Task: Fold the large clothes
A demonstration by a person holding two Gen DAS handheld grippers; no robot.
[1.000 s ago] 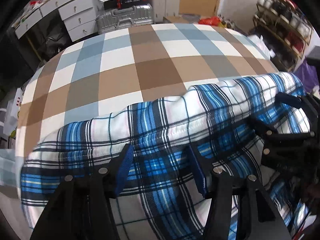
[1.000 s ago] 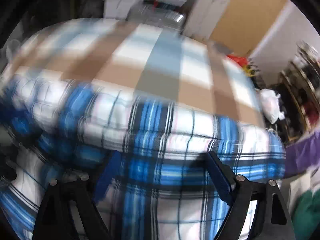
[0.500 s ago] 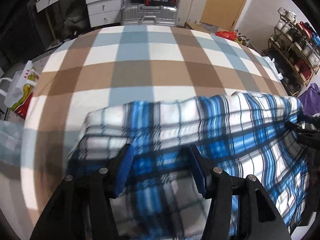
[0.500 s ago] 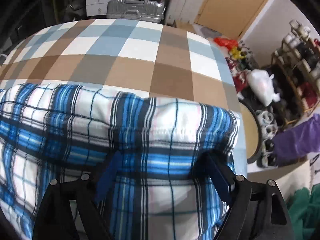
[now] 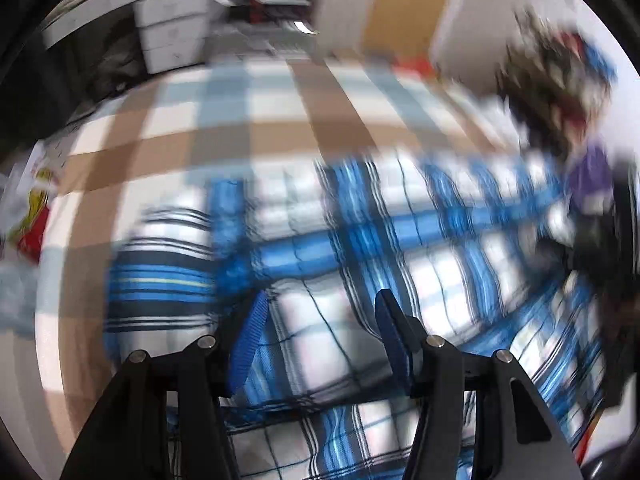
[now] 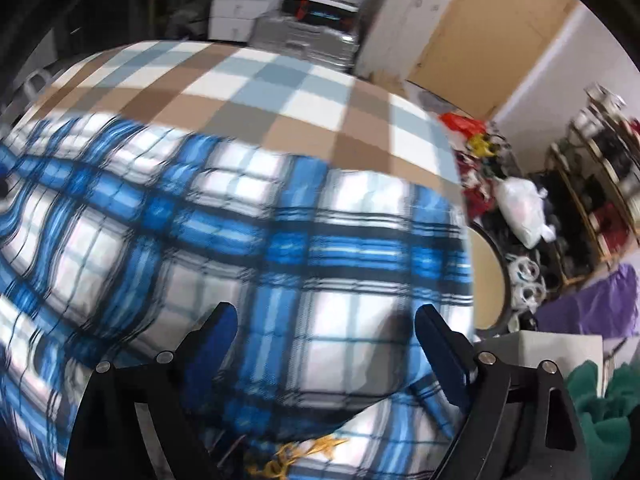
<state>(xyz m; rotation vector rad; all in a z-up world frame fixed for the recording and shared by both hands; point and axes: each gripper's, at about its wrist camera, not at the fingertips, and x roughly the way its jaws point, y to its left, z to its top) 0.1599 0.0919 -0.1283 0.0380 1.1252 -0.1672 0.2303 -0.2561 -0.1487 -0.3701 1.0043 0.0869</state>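
Observation:
A blue, white and black plaid garment (image 5: 400, 220) lies across the near part of a bed covered in a brown, white and pale blue checked spread (image 5: 240, 132). My left gripper (image 5: 322, 296) points steeply down at its left part. Its jaws stand half apart, with a thick fold of the plaid cloth bunched between the blue pads. The left wrist view is blurred. In the right wrist view, my right gripper (image 6: 326, 310) hangs over the garment (image 6: 240, 220) near the bed's right edge. Its jaws are opening, and the cloth lies below them untouched by the pads.
The checked spread (image 6: 260, 80) runs far beyond the garment. A silver suitcase (image 6: 304, 36) and white drawers (image 6: 236, 0) stand past the bed. To its right are a white bag (image 6: 524, 208), a shoe rack (image 6: 600, 160), purple cloth (image 6: 592, 308) and green cloth (image 6: 600, 400).
The garment's left edge has drawn in toward the middle of the bed. The right gripper has pulled back and risen a little, and its jaws have spread off the cloth.

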